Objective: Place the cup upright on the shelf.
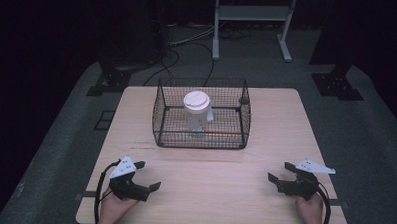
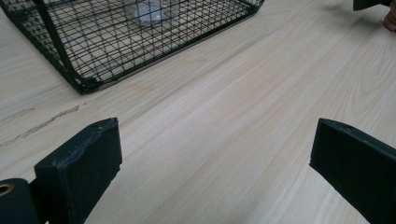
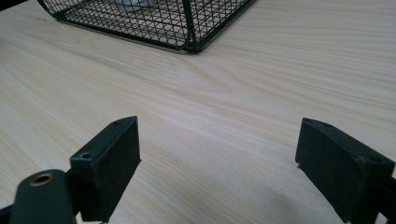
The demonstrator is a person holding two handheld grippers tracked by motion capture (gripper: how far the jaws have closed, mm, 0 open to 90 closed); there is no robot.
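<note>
A black wire basket (image 1: 201, 140) stands on the far half of a light wooden table (image 1: 266, 134). Inside it a clear plastic jar with a white lid (image 1: 196, 109) stands upright. My left gripper (image 1: 147, 175) rests near the front left of the table, open, with nothing between its jaws. My right gripper (image 1: 280, 172) rests near the front right, also open and empty. The left gripper view looks across bare wood at the basket's near corner (image 2: 81, 86), and the jar's base (image 2: 148, 11) shows through the mesh. In the right gripper view the basket's corner (image 3: 191, 46) lies ahead.
Bare table wood lies between the grippers and the basket. A faint crack marks the wood (image 2: 44, 125) near the basket's left corner. Beyond the table are a grey floor, cables and a white metal frame (image 1: 252, 24).
</note>
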